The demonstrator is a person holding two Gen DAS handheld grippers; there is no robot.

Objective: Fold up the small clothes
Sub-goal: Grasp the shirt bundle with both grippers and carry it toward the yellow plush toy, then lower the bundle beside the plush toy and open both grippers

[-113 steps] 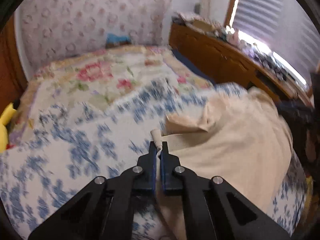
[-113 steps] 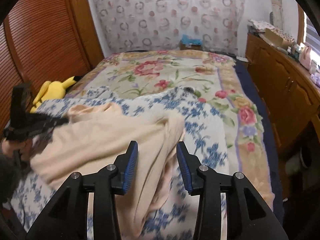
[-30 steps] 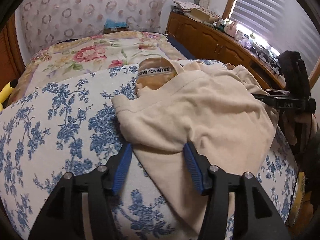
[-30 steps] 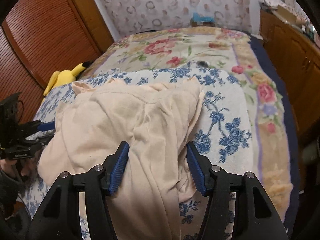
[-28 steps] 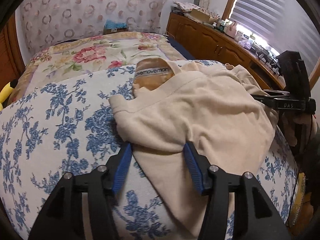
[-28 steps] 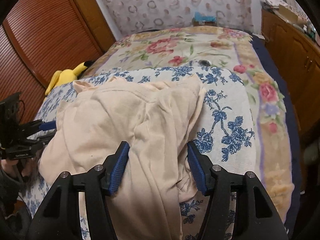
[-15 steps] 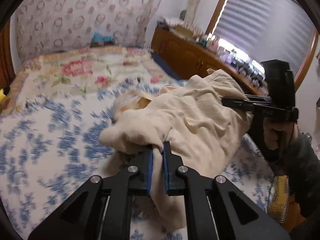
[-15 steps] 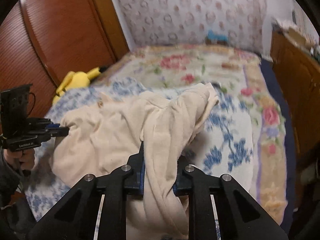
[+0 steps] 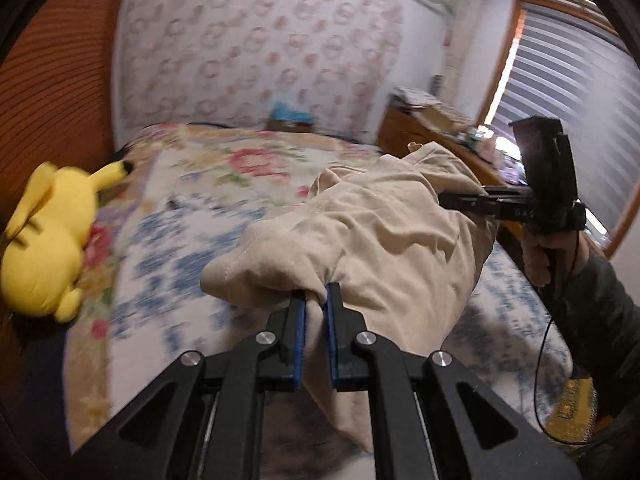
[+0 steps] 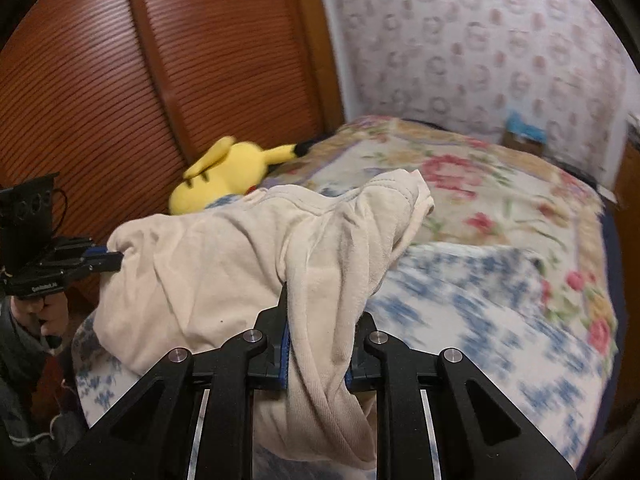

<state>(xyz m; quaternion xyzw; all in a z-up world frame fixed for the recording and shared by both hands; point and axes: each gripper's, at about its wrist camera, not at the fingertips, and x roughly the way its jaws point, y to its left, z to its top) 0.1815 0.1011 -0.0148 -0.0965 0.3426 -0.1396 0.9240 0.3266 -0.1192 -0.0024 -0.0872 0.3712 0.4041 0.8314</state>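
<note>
A cream garment hangs in the air above the bed, stretched between both grippers. My left gripper is shut on a bunched edge of it. My right gripper is shut on another bunched part, and the cloth drapes over its fingers and hides the tips. The garment sags between the two grips. The right gripper also shows in the left wrist view, and the left gripper in the right wrist view.
The bed carries a blue-flowered white sheet and a rose-patterned quilt. A yellow plush toy lies at the bed's left edge by the wooden slatted doors. A wooden dresser stands under the window at right.
Both grippers went from open over the garment on the bed to shut on it, then lifted it off the bed. The views have swung left, with the plush toy now in sight.
</note>
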